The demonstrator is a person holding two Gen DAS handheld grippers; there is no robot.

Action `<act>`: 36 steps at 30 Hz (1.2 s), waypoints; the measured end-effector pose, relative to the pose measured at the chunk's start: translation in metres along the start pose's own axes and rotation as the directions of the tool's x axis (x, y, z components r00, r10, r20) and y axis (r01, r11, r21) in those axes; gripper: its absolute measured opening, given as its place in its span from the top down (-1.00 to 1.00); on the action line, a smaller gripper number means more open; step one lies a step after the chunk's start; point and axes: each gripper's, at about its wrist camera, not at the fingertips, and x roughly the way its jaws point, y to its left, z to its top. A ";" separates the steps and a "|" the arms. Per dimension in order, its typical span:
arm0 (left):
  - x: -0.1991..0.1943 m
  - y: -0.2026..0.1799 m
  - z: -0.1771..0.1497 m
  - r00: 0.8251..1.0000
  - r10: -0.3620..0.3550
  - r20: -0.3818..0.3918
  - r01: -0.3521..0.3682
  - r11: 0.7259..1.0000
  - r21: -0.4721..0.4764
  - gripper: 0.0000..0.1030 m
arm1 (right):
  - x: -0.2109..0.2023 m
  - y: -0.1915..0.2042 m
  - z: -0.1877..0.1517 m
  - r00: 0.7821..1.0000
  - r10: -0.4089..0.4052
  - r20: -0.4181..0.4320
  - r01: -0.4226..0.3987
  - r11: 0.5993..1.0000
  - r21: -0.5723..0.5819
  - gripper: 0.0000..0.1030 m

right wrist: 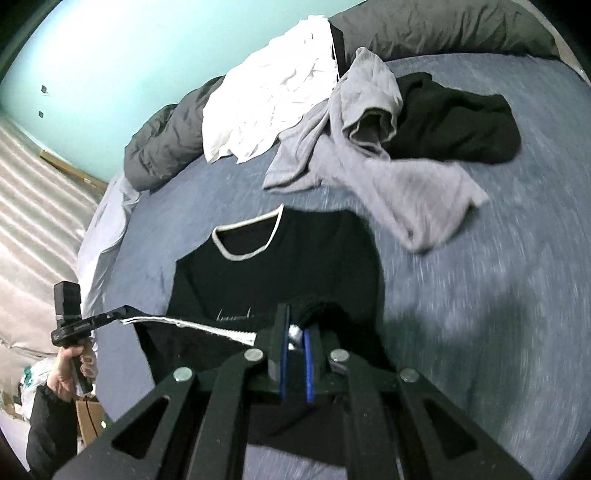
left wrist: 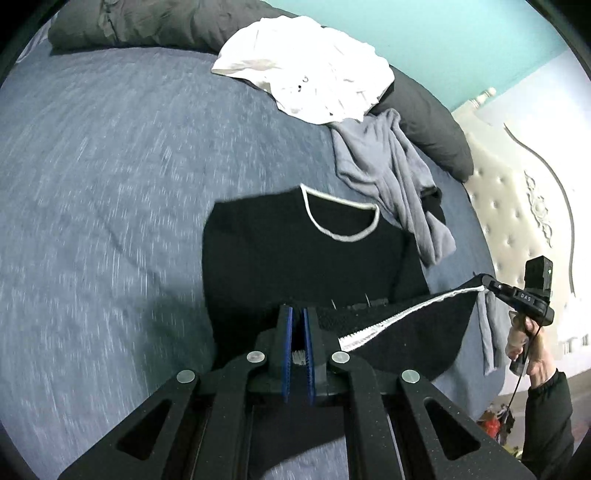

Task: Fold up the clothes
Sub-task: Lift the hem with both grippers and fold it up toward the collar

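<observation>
A black shirt with a white-trimmed collar lies on the blue bed; it also shows in the right wrist view. Its white-edged hem is lifted and stretched between both grippers. My left gripper is shut on one end of the hem. My right gripper is shut on the other end of the hem. The right gripper also shows at the right edge of the left wrist view, and the left gripper at the left of the right wrist view.
A grey garment lies over the black shirt's far shoulder. A white garment rests on dark pillows at the back. Another black garment lies beside the grey one. A tufted headboard stands at the right.
</observation>
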 end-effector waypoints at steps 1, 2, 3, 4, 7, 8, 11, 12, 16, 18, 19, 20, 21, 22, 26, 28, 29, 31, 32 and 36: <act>0.005 0.003 0.007 1.000 0.002 0.004 -0.002 1.000 -0.002 0.88 | 0.006 -0.001 0.007 1.000 -0.005 0.003 0.005 1.000 -0.004 0.88; 0.009 0.006 0.015 1.000 0.003 0.008 -0.003 1.000 -0.003 0.88 | 0.012 -0.002 0.014 1.000 -0.009 0.007 0.009 1.000 -0.009 0.88; 0.014 0.009 0.022 1.000 0.005 0.012 -0.005 1.000 -0.005 0.89 | 0.016 -0.003 0.020 1.000 -0.016 0.007 0.016 1.000 -0.014 0.88; 0.019 0.011 0.030 1.000 0.006 0.015 -0.006 1.000 -0.005 0.89 | 0.023 -0.004 0.029 1.000 -0.024 0.009 0.024 0.999 -0.021 0.88; 0.029 0.018 0.051 1.000 0.007 0.021 -0.007 1.000 0.001 0.89 | 0.039 -0.006 0.049 0.999 -0.043 0.021 0.044 0.998 -0.038 0.89; 0.033 0.020 0.058 1.000 0.009 0.023 -0.009 1.000 0.003 0.89 | 0.045 -0.007 0.057 0.998 -0.047 0.028 0.048 0.998 -0.040 0.89; 0.044 0.031 0.079 0.999 0.029 0.028 -0.029 1.000 -0.002 0.89 | 0.061 -0.010 0.075 0.997 -0.055 0.047 0.057 0.997 -0.042 0.89; 0.047 0.035 0.085 0.999 0.040 0.031 -0.040 0.999 -0.007 0.89 | 0.068 -0.012 0.079 0.997 -0.058 0.053 0.061 0.997 -0.043 0.89; 0.066 0.051 0.100 0.996 0.074 0.047 -0.072 0.997 -0.037 0.90 | 0.093 -0.017 0.092 0.994 -0.081 0.069 0.084 0.996 -0.043 0.88; 0.078 0.057 0.101 0.993 0.105 0.051 -0.103 0.994 -0.039 0.96 | 0.110 -0.020 0.095 0.992 -0.104 0.068 0.107 0.993 -0.051 0.88; 0.085 0.061 0.100 0.992 0.118 0.053 -0.115 0.992 -0.046 0.96 | 0.118 -0.022 0.094 0.992 -0.106 0.065 0.109 0.993 -0.049 0.88; 0.093 0.064 0.097 0.991 0.122 0.047 -0.119 0.991 -0.055 0.96 | 0.125 -0.024 0.094 0.992 -0.107 0.062 0.110 0.993 -0.047 0.88; 0.099 0.067 0.095 0.991 0.129 0.041 -0.126 0.990 -0.060 0.96 | 0.133 -0.026 0.093 0.992 -0.116 0.058 0.118 0.992 -0.044 0.87; 0.104 0.068 0.091 0.989 0.141 0.040 -0.139 0.989 -0.052 0.96 | 0.140 -0.028 0.091 0.989 -0.137 0.060 0.140 0.989 -0.044 0.87; 0.101 0.063 0.079 0.985 0.149 0.088 -0.151 0.988 0.017 0.94 | 0.141 -0.032 0.089 0.972 -0.195 0.129 0.202 0.978 -0.043 0.41; 0.099 0.058 0.075 0.981 0.161 0.105 -0.169 0.984 0.065 0.75 | 0.127 -0.030 0.088 0.963 -0.185 0.195 0.198 0.979 -0.053 -0.12; 0.098 0.055 0.073 0.980 0.167 0.111 -0.177 0.981 0.086 0.54 | 0.120 -0.029 0.087 0.961 -0.175 0.214 0.192 0.979 -0.063 -0.18; 0.098 0.050 0.070 0.977 0.177 0.122 -0.192 0.973 0.126 0.27 | 0.113 -0.025 0.083 0.962 -0.173 0.213 0.200 0.973 -0.114 -0.18; 0.100 0.046 0.070 0.976 0.179 0.122 -0.196 0.970 0.146 0.26 | 0.111 -0.022 0.080 0.962 -0.180 0.204 0.212 0.966 -0.148 -0.18; 0.112 0.033 0.068 0.969 0.213 0.126 -0.235 0.949 0.209 0.26 | 0.120 -0.020 0.066 0.960 -0.240 0.147 0.271 0.929 -0.253 -0.18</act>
